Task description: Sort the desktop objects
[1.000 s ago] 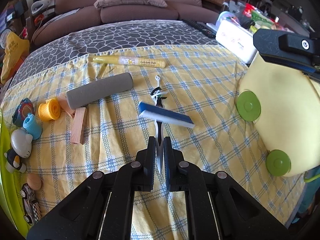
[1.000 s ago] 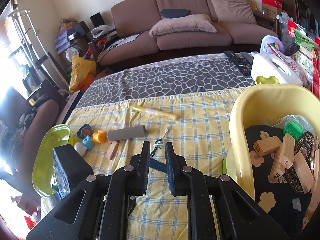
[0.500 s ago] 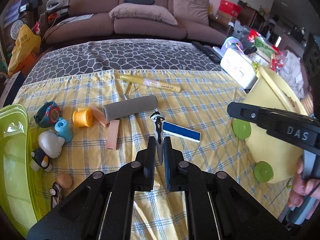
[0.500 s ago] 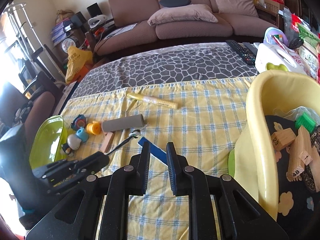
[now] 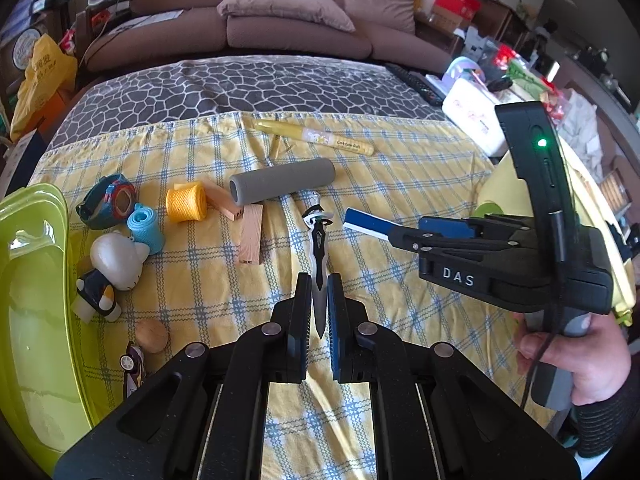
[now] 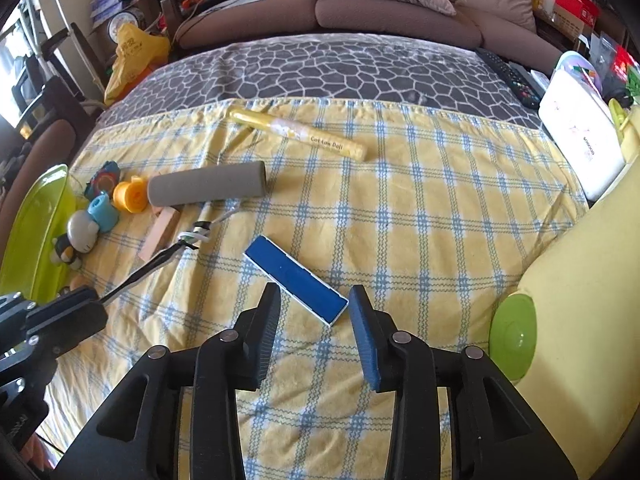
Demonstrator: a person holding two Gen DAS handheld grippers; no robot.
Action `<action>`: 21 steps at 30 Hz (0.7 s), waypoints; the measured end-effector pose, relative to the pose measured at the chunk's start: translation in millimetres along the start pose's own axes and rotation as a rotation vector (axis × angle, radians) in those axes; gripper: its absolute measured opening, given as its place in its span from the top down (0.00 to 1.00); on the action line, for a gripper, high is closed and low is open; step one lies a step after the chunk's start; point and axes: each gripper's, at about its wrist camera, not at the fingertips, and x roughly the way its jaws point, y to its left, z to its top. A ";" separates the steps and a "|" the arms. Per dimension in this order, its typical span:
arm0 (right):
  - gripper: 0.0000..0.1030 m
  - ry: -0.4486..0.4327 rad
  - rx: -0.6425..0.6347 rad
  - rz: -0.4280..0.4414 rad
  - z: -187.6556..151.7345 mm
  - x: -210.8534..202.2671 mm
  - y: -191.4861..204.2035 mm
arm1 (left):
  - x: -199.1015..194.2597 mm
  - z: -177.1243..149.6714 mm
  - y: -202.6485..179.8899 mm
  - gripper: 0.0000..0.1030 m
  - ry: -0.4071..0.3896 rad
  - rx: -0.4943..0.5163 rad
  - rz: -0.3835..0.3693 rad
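My left gripper (image 5: 319,300) is shut on the blade tip of a small black toy dagger (image 5: 318,240), held above the yellow checked cloth (image 5: 400,184); the dagger also shows in the right wrist view (image 6: 160,262). My right gripper (image 6: 314,304) is open, its jaws just above and on either side of the near end of a flat blue case (image 6: 296,280). In the left wrist view the right gripper (image 5: 404,236) reaches over the blue case (image 5: 366,222) from the right.
A grey foam roll (image 5: 282,180), a yellow tube (image 5: 316,138), wooden blocks (image 5: 251,234), an orange roll (image 5: 186,202) and small toys (image 5: 116,256) lie on the left. A green tray (image 5: 28,280) stands at the left edge, a yellow tub (image 6: 580,280) at the right.
My right gripper has opened and come down over the blue case. My left gripper has pulled back and left, lifting the dagger off the case.
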 end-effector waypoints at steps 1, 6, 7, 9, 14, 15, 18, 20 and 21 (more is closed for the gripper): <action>0.62 0.007 -0.005 -0.001 -0.4 4.6 1.5 | 1.1 -0.7 1.5 0.93 0.006 0.000 -0.003; 0.49 -0.001 -0.063 -0.043 -1.3 17.6 9.0 | 5.0 -2.5 11.1 0.93 0.026 -0.009 -0.018; 0.48 -0.009 -0.072 -0.047 -1.7 18.3 9.3 | 4.8 -2.5 12.8 0.93 0.028 -0.010 -0.019; 0.46 -0.017 -0.078 -0.056 -1.0 18.2 9.2 | 3.6 -2.6 15.7 0.93 0.030 -0.011 -0.024; 0.72 -0.026 -0.044 -0.034 0.4 16.9 5.0 | 0.8 -2.8 18.4 0.93 0.030 -0.015 -0.033; 0.82 -0.024 -0.034 -0.028 1.2 16.1 4.5 | 0.7 -2.5 18.9 0.93 0.030 -0.017 -0.034; 0.91 -0.021 -0.011 0.008 2.2 12.9 5.1 | 0.2 -2.7 19.6 0.93 0.030 -0.022 -0.038; 0.93 -0.012 0.006 0.050 2.1 12.5 6.3 | 0.7 -2.3 19.5 0.93 0.031 -0.023 -0.039; 0.93 -0.010 0.015 0.070 1.9 12.1 6.8 | 1.5 -2.0 19.2 0.93 0.033 -0.023 -0.040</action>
